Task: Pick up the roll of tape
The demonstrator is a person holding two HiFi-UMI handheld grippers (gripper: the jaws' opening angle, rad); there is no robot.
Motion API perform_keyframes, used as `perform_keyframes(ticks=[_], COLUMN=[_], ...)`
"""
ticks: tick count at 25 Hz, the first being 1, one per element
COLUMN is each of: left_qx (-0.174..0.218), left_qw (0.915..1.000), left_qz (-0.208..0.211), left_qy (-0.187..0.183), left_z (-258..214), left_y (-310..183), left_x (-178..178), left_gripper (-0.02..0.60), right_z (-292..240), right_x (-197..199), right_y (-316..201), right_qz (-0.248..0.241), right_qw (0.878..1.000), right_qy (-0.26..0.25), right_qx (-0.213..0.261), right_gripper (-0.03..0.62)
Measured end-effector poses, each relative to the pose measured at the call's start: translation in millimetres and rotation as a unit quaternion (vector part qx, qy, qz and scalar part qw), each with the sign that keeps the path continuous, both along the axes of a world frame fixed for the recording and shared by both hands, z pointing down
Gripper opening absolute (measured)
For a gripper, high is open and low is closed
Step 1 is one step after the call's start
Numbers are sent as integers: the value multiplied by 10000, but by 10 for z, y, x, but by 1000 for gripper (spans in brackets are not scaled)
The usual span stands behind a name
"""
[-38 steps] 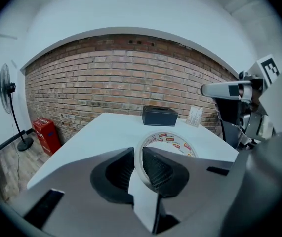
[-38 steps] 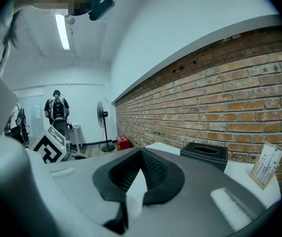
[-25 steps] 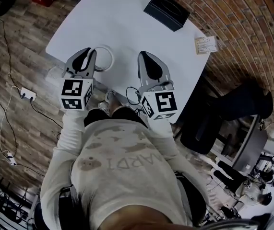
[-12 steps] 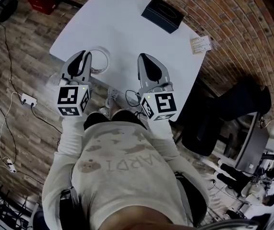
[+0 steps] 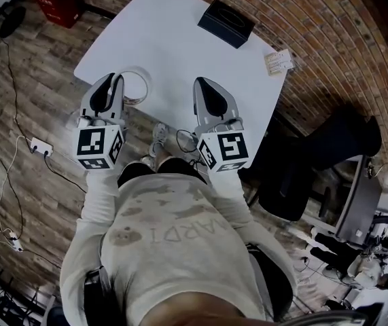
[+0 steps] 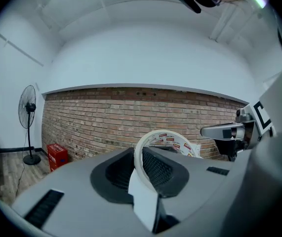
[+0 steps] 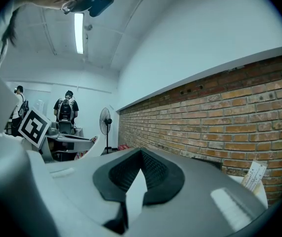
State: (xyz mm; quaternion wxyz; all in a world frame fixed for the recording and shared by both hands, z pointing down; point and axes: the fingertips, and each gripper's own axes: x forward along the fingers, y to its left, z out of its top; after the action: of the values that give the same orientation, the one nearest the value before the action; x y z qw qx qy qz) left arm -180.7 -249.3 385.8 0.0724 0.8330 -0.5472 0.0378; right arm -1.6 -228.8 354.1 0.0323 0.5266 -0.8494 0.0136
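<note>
In the left gripper [image 5: 115,80], had the roll of tape [image 6: 173,141] pinched by its thin wall, jaws only that far apart. Held the ring roughly flat, hole facing up, sticking out sideways toward the right gripper [image 7: 141,154], over the white table's [image 5: 180,39] near-left edge. Had the right tips together, nothing in them.
</note>
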Motion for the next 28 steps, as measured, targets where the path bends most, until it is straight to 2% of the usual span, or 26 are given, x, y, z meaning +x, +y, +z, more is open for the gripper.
perform_keyframes(ticks=[8,28], left_qx=[346,1010], left_qw=[9993,9940], left_qz=[-130,-428], left_qy=[95,-36], left_z=[-225,-603], left_y=[159,432], left_x=[-75,-185], left_gripper=[58,58], right_z=[-123,-292], right_x=[-10,-21], right_y=[147,352], right_qz=[8,-70], right_qw=[9999,9996], right_qy=[18,-82], right_qx=[128,270], right_gripper=[11,11])
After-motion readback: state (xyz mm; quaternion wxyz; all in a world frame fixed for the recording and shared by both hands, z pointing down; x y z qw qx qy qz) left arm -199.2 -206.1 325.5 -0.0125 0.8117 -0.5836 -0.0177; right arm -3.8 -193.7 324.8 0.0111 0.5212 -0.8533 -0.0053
